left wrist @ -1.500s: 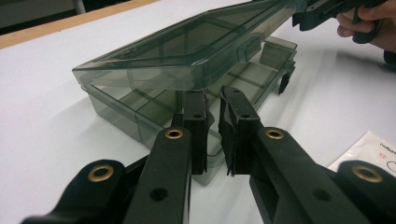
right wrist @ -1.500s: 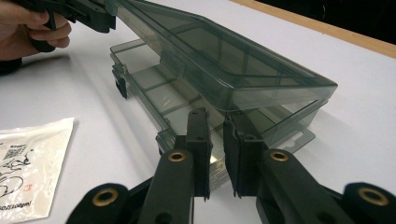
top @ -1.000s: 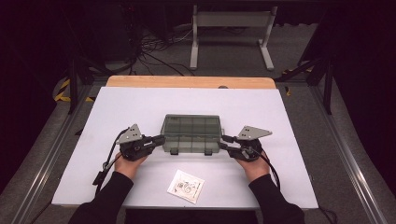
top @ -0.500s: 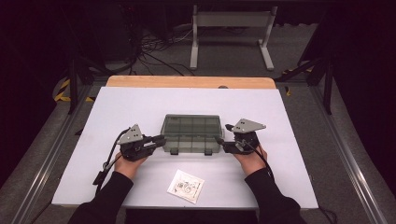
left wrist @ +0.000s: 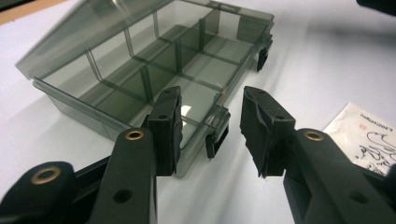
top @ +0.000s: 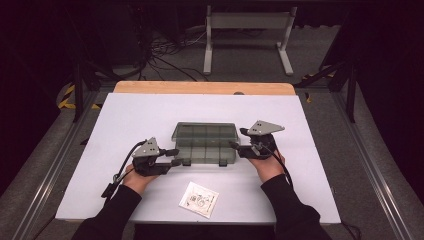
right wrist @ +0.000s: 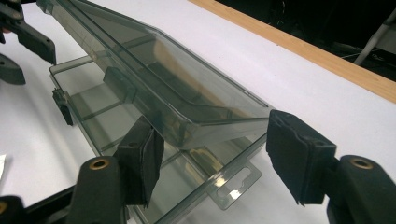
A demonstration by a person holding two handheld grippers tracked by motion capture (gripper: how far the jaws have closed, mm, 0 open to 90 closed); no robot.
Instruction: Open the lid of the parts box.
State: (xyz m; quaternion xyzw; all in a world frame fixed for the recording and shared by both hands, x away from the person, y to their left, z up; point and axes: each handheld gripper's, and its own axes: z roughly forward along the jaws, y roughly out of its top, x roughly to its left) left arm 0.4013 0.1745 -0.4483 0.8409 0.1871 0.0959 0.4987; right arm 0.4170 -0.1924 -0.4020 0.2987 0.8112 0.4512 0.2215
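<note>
Smoked box (top: 205,143) on counter (top: 125,120), lid (right wrist: 154,79) half-raised, compartments bare; my left hand-held gripper (left wrist: 210,126) just spreading off its latch, right hand-held gripper (right wrist: 210,158) spread around lid corner.

Smoky grey see-through organizer box (top: 204,143), lid same tint. Left tool (left wrist: 210,126) and right tool (right wrist: 215,158) black with brass-coloured rivets, grey plates on top. Table (top: 125,115) white, tan wood strip (top: 200,88) at far edge. Packet (top: 199,199) white with black print. Sleeves (top: 110,215) black.

Dark room; grey floor (top: 320,55), tangled cables (top: 165,50), white metal stand (top: 247,22).
</note>
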